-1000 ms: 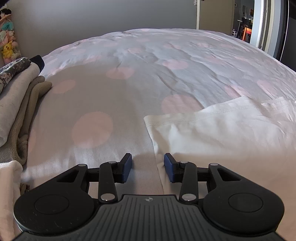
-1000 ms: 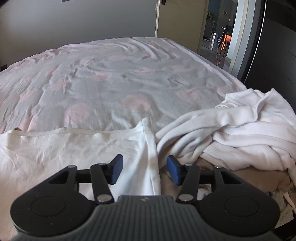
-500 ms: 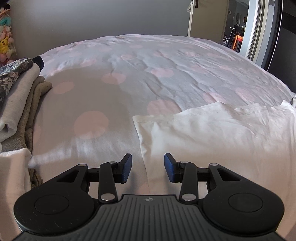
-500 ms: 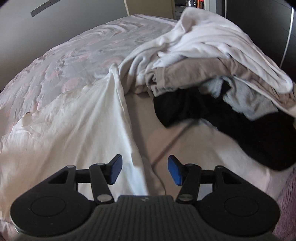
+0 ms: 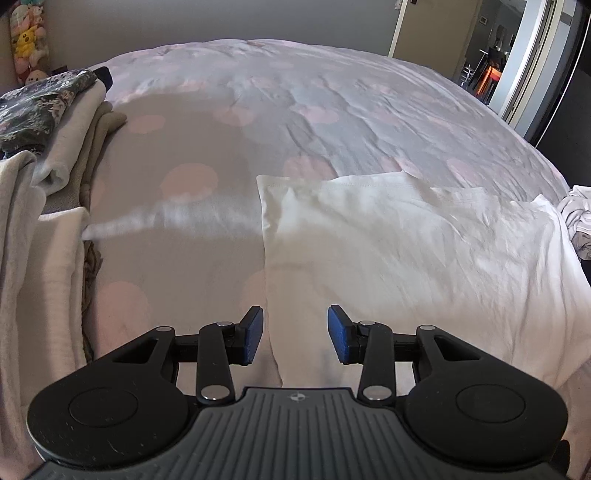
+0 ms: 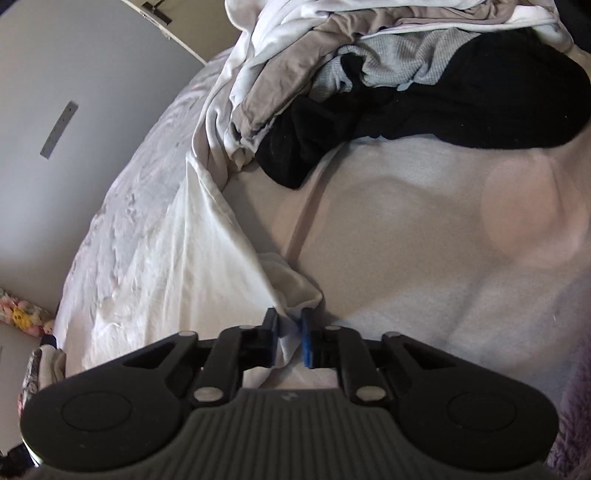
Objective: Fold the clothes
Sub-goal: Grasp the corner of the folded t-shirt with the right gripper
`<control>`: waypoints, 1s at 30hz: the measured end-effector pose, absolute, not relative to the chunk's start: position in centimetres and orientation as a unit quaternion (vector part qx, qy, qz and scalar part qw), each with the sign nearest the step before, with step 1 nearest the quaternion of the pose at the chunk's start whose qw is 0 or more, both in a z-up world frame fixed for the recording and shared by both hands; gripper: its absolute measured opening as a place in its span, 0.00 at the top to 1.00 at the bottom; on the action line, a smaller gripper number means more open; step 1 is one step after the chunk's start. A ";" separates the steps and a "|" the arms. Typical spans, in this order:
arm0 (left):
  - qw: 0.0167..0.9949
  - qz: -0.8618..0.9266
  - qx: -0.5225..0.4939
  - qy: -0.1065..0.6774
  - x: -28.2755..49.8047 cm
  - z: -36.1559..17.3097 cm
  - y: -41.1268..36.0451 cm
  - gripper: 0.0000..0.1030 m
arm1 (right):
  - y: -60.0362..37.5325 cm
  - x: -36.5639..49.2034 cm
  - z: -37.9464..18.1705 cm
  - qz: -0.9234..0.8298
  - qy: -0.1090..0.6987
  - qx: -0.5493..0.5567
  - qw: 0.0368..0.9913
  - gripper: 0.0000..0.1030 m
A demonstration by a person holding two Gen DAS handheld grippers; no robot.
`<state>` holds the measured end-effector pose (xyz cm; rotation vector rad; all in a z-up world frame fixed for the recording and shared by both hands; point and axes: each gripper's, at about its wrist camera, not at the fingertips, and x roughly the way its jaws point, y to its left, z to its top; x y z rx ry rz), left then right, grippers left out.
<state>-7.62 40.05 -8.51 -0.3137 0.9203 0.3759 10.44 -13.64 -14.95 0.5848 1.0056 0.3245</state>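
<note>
On pink-dotted bedspread [image 5: 295, 122]: white garment [image 5: 406, 251], grey wall [image 5: 221, 18] behind.

A wide bed cover [image 5: 295, 110], pale with faded pink round spots, spreads across the whole bed and lies creased toward the far side. In the far left corner a few plush toys [image 5: 27, 40] hang against the grey wall [image 5: 203, 22], one of them yellow. To the far right an open doorway [image 5: 495, 62] shows a lit room beyond, with something orange glowing low down and a beige door [image 5: 428, 33] beside it.
</note>
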 end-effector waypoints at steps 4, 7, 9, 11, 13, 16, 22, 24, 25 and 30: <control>0.852 0.173 -0.167 0.466 -7.8 -7.9 39.3 0.65 | -14.3 10.6 -14.0 0.153 0.470 0.265 0.828 0.89; 0.835 0.151 -0.175 0.500 -8.0 -8.6 38.4 0.67 | -14.5 10.3 -14.0 0.164 0.465 0.251 0.833 0.89; 0.819 0.145 -0.172 0.527 -8.6 -9.5 38.0 0.69 | -14.7 10.1 -14.4 0.164 0.465 0.257 0.831 0.89; 0.804 0.141 -0.171 0.552 -9.3 -10.4 37.8 0.69 | -14.6 10.2 -14.8 0.161 0.462 0.262 0.832 0.89; 0.791 0.143 -0.172 0.570 -9.9 -11.7 37.9 0.70 | -14.3 10.4 -15.2 0.154 0.463 0.262 0.833 0.89; 0.774 0.147 -0.169 0.593 -10.6 -13.5 37.9 0.75 | -14.2 10.5 -15.7 0.147 0.462 0.266 0.833 0.89; 0.768 0.181 -0.131 0.600 -10.8 -12.9 37.7 0.71 | -14.9 10.3 -16.0 0.147 0.453 0.297 0.828 0.75; 0.774 0.188 -0.137 0.589 -11.2 -12.2 37.9 0.71 | -15.2 10.4 -16.2 0.148 0.451 0.313 0.823 0.67; 0.781 0.185 -0.147 0.578 -11.4 -11.7 38.0 0.71 | -15.4 10.4 -16.3 0.148 0.450 0.321 0.820 0.64; 0.809 0.172 -0.191 0.529 -11.3 -10.3 38.1 0.71 | -15.0 11.1 -17.4 0.155 0.456 0.352 0.802 0.61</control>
